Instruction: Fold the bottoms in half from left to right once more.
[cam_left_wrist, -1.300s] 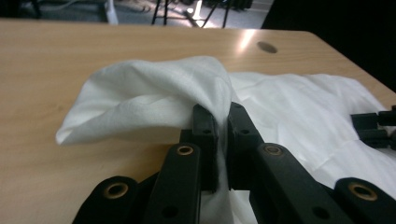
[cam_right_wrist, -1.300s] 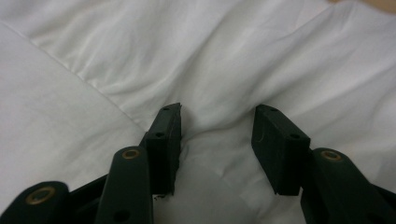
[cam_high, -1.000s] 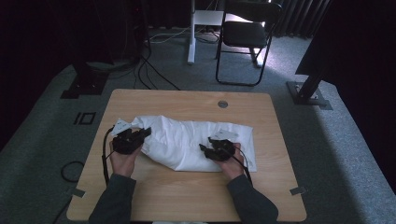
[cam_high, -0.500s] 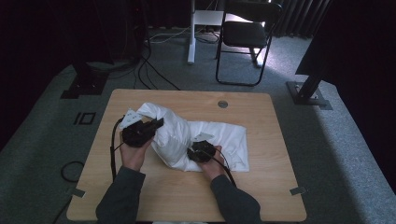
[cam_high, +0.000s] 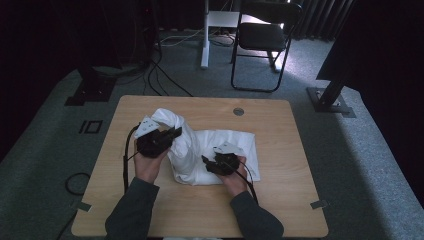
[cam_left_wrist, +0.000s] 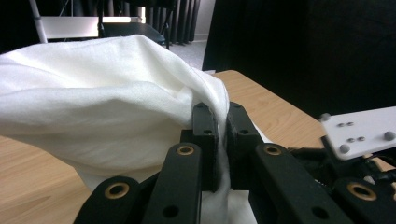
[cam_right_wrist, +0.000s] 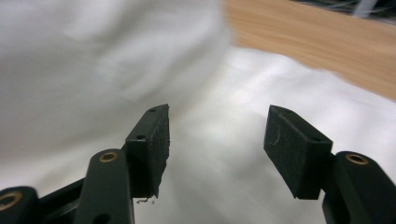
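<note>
the step in hand looks like folding the white cloth (cam_high: 210, 150) that lies mid-tabletop (cam_high: 280, 200): the left tongs (cam_high: 172, 134) are clamped on a pinch of fabric and hold that end raised and bunched over the flat part. the right tongs (cam_high: 206, 161) have just been opening, jaws apart above the flat layer with nothing pinched. next, i judge, the right tongs must close on an edge to steady or draw it. the left gripper view shows the fabric squeezed between its pads (cam_left_wrist: 205, 135); the high view gives the cloth's whole lie.
</note>
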